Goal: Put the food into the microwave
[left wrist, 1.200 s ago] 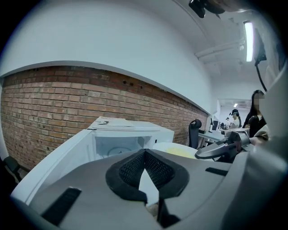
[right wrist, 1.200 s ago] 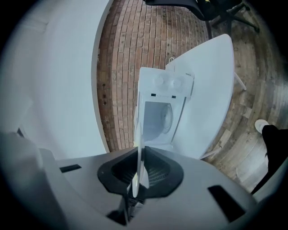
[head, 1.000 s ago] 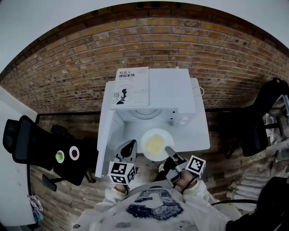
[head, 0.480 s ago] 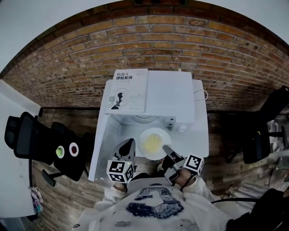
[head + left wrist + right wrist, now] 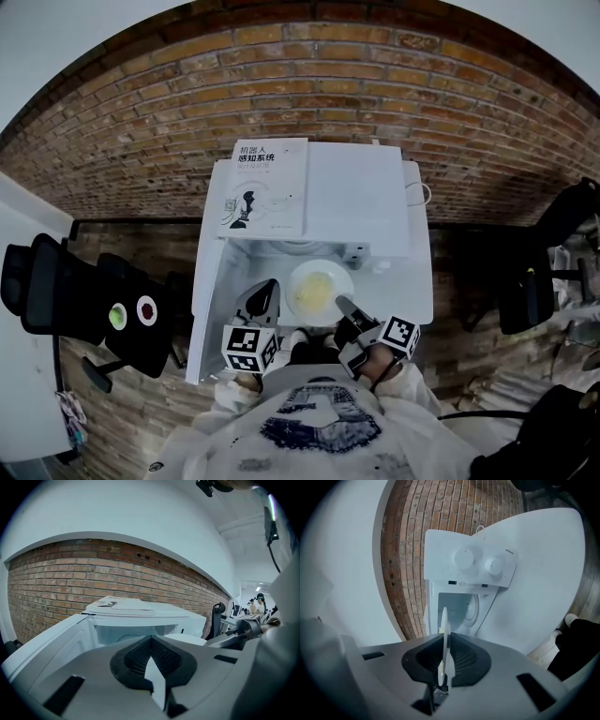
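A black office chair (image 5: 66,300) stands off the left edge of the white table (image 5: 412,286), in front of a brick wall (image 5: 375,84). On the table sits a white microwave (image 5: 361,202) with its back to the wall. Its door (image 5: 208,305) is swung wide open toward the table's left edge. A white book (image 5: 267,186) lies flat on the left half of the microwave's top.

At the table's front edge, the left gripper (image 5: 268,289) points into the gap between the open door and the plate. Its jaws are clenched together with nothing between them, as the left gripper view (image 5: 151,660) confirms.

Just to its right, a round white plate (image 5: 319,286) carrying pale yellow food (image 5: 314,296) is held at the mouth of the open microwave. It sits over the front of the table and is not yet inside the cavity.

The right gripper (image 5: 343,306) grasps the plate by its near right rim. In the right gripper view the rim (image 5: 444,625) runs edge-on between the closed pads (image 5: 457,660), and the gripper (image 5: 443,665) faces the open cavity. Two round dials (image 5: 463,558) on the microwave's control panel show beyond.

The person's white sleeves are at the bottom of the head view, and a second dark chair (image 5: 525,295) stands past the table's right edge.
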The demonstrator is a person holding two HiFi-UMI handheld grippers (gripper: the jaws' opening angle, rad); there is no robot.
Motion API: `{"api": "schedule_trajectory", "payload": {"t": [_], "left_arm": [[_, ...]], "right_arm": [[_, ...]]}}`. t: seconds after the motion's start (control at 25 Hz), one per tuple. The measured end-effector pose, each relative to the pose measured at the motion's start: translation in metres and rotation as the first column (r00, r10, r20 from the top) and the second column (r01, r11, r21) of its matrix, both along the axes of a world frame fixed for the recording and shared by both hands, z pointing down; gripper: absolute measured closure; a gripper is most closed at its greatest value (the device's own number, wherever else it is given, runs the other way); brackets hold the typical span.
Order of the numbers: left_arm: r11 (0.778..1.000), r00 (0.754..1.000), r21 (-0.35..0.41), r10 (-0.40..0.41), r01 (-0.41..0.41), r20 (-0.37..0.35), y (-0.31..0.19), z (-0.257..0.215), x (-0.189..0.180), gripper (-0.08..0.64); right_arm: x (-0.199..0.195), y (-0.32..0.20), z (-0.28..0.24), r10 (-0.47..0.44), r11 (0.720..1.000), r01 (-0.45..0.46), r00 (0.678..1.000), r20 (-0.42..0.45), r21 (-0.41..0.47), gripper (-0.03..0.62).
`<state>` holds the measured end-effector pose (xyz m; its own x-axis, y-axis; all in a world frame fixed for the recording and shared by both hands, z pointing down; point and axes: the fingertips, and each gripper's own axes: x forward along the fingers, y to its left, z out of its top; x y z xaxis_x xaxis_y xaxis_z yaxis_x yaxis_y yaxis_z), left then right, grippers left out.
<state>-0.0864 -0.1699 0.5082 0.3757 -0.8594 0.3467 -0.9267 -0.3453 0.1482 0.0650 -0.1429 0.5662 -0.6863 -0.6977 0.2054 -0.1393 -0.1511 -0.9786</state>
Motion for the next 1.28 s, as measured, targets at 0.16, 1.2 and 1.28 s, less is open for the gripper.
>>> {"api": "schedule_trajectory", "payload": {"t": [0.16, 1.2, 1.28], "left_arm": [[1.000, 1.000, 0.010, 0.028, -0.028, 0.011, -0.011, 0.005, -0.005, 0.552], [1.000, 0.999, -0.005, 0.020, -0.020, 0.036, -0.061, 0.070, -0.018, 0.552], [1.000, 0.999, -0.011, 0.012, -0.011, 0.036, -0.065, 0.074, -0.020, 0.552]], "right_arm": [[-0.005, -0.011, 0.005, 0.028, 1.000, -0.028, 0.999, -0.020, -0.003, 0.558], [-0.037, -0.099, 0.105, 0.111, 0.992, -0.117, 0.987, -0.113, -0.044, 0.558], [-0.039, -0.105, 0.110, 0.114, 0.991, -0.121, 0.986, -0.119, -0.050, 0.558]]}}
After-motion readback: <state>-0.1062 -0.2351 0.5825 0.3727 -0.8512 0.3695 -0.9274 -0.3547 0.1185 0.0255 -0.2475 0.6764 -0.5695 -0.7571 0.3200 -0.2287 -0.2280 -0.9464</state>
